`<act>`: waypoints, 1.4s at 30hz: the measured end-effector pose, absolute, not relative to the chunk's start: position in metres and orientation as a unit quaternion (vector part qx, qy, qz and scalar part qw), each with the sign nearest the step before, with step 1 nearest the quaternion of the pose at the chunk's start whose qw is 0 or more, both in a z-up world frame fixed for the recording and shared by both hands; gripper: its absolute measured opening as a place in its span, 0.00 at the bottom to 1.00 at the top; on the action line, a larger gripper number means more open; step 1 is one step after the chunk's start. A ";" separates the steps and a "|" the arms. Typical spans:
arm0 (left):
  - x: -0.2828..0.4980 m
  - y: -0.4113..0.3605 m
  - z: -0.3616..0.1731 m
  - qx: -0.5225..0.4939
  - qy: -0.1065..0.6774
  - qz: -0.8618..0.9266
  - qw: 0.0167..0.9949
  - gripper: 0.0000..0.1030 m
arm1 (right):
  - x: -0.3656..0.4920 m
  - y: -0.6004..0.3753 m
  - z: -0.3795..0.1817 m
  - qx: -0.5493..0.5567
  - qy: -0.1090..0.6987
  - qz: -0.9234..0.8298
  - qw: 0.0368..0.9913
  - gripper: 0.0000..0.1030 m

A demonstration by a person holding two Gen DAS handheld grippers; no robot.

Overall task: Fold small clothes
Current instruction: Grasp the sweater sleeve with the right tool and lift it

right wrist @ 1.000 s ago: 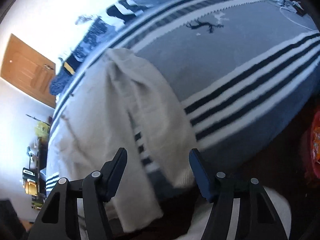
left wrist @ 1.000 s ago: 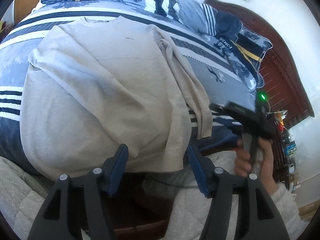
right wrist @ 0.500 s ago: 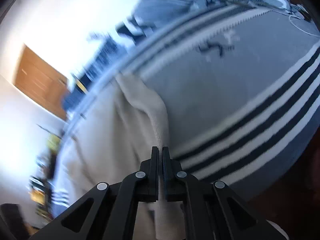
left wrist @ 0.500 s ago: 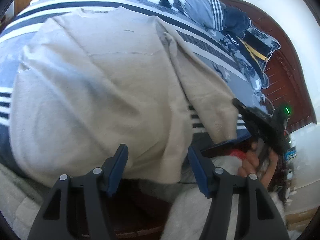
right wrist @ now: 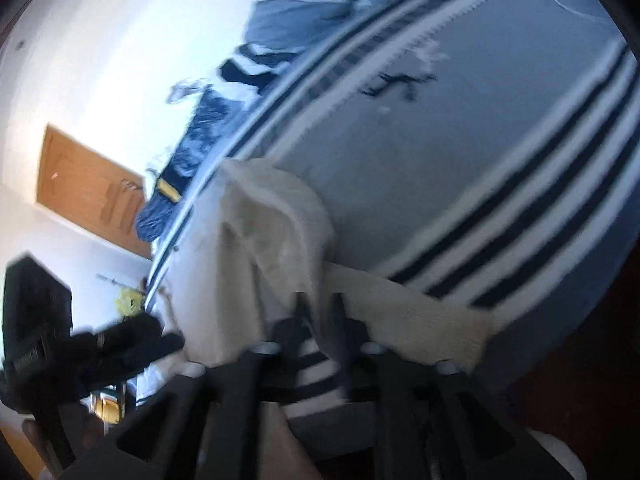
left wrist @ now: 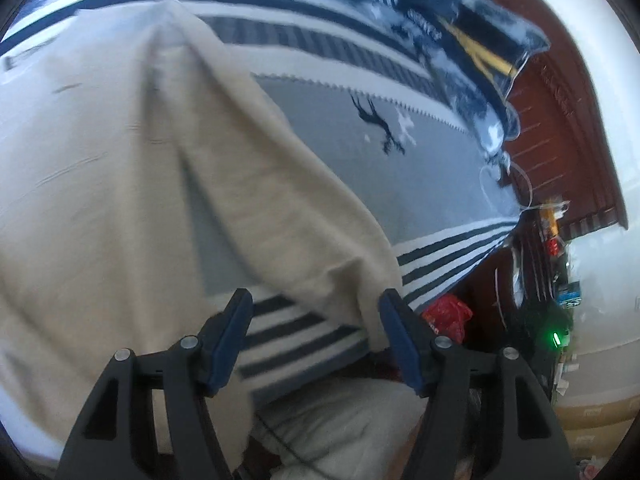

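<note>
With the sweater (left wrist: 120, 184) spread on the bed (left wrist: 360, 168) ahead, its sleeve (left wrist: 320, 248) reaching between the open left tongs (left wrist: 316, 320), these should close on the cuff, while the right tongs (right wrist: 318, 320), blurred and just opening around sleeve cloth, let go.

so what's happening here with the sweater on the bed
A person with a hand-held gripper in each hand is folding a beige sweater spread on a striped bedspread. The left hand-held gripper is open over the sleeve's cuff. The right hand-held gripper has just been opening, with sleeve fabric between its blurred jaws. No fold is finished yet.
</note>
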State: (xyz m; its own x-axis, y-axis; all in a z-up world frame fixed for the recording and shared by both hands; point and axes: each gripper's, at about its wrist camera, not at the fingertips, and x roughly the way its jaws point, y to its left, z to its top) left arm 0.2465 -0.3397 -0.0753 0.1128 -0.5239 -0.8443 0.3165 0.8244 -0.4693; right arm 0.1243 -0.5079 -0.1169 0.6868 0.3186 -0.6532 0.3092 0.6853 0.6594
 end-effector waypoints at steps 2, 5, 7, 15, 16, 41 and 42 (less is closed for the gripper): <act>0.256 -0.360 -0.088 -0.079 0.620 -0.280 0.728 0.63 | 0.117 -0.514 -0.118 0.388 0.400 -0.050 0.829 0.83; 0.269 -0.381 -0.099 -0.085 0.636 -0.277 0.715 0.63 | 0.116 -0.515 -0.115 0.376 0.402 -0.027 0.834 0.80; 0.276 -0.391 -0.098 -0.083 0.638 -0.274 0.715 0.63 | 0.121 -0.514 -0.121 0.360 0.423 -0.032 0.831 0.61; 0.284 -0.440 -0.095 0.036 0.661 -0.275 0.697 0.62 | 0.113 -0.490 -0.093 0.303 0.386 0.026 0.871 0.04; 0.282 -0.441 -0.093 0.052 0.656 -0.273 0.702 0.45 | 0.108 -0.482 -0.084 0.286 0.372 0.046 0.882 0.04; 0.286 -0.217 -0.054 -0.279 0.610 -0.338 0.661 0.03 | 0.195 -0.427 -0.123 0.508 0.461 0.207 0.698 0.07; 0.289 -0.208 -0.040 -0.295 0.599 -0.349 0.657 0.03 | 0.194 -0.426 -0.109 0.504 0.443 0.206 0.713 0.07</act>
